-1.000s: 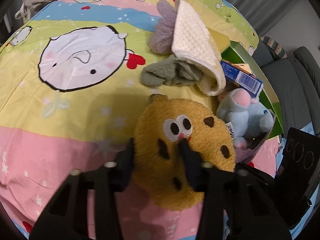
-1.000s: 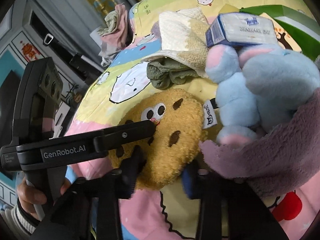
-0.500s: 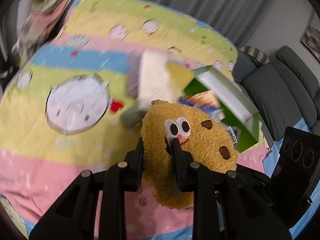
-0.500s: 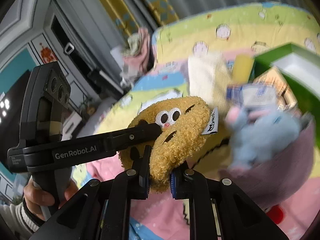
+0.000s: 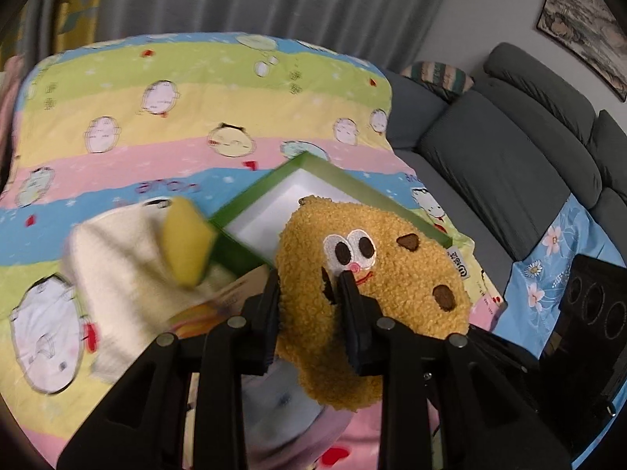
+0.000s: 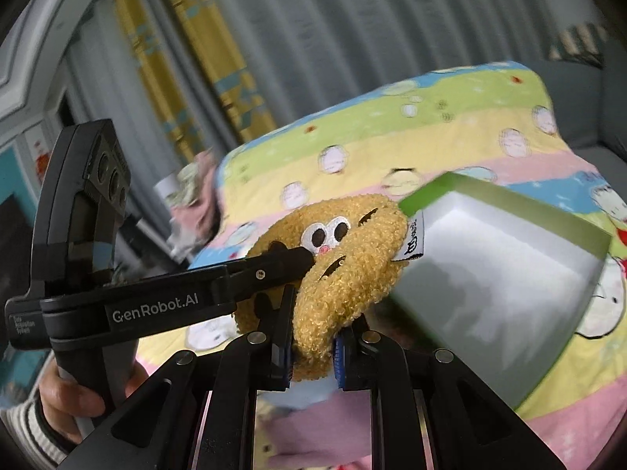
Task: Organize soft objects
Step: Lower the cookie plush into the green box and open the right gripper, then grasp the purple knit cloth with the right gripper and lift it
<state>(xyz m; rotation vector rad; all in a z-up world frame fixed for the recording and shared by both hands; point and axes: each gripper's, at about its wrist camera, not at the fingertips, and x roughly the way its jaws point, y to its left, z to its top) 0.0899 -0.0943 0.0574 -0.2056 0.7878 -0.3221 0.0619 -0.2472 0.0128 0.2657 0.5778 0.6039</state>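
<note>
One cookie plush (image 5: 376, 270) clamped in two tools, left tool (image 5: 309, 313) and right tool (image 6: 311, 337), above one green box (image 5: 250, 215)

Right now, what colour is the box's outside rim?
Green, with a white inside; the box shows sharpest in the left wrist view.

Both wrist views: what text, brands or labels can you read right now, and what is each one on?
"GenRobot.AI": white print on the side of the left gripper, seen in the right wrist view.
Small white print at that gripper's rear end: too small to read.
Black logo on the cookie plush side tag: not legible.
Purple lettering on the bedsheet: blurred, unreadable.
</note>
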